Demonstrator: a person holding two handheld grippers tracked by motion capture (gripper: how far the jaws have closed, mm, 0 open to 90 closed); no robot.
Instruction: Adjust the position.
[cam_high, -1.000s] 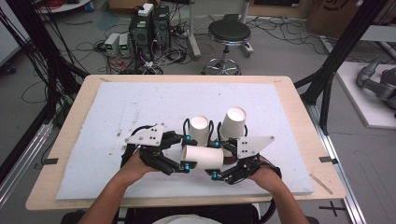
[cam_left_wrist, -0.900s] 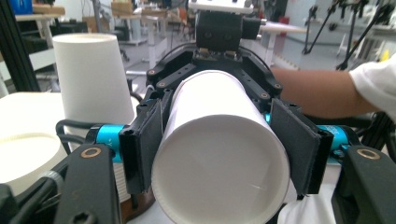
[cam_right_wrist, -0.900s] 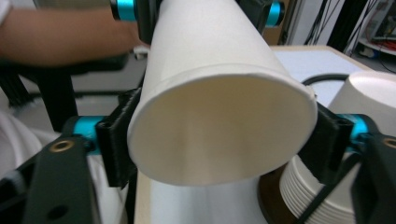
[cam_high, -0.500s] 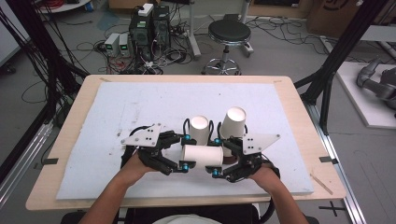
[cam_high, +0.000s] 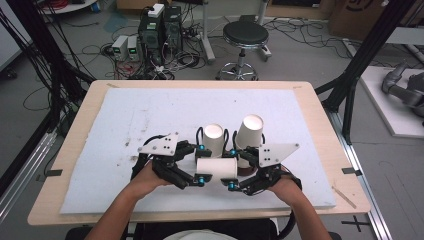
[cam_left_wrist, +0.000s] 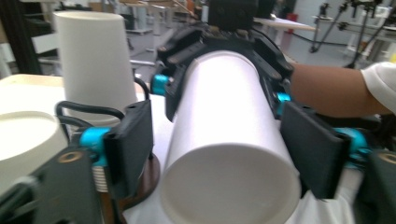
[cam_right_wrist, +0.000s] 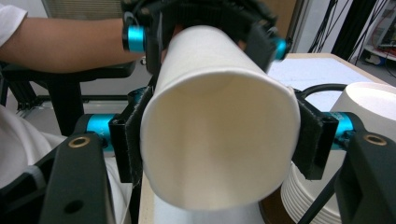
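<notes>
While a white paper cup (cam_high: 216, 168) lies sideways near the counter's (cam_high: 320, 115) front edge | left claw (cam_high: 199, 163) clamps its closed base | right claw (cam_high: 231, 170) clamps its open mouth | two upside-down cups (cam_high: 214, 138) stand just behind.

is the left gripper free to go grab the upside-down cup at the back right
Probably not as things stand: the left gripper is shut on the lying paper cup, which the right gripper also clamps. The upside-down cup stands beyond, past the right gripper.
</notes>
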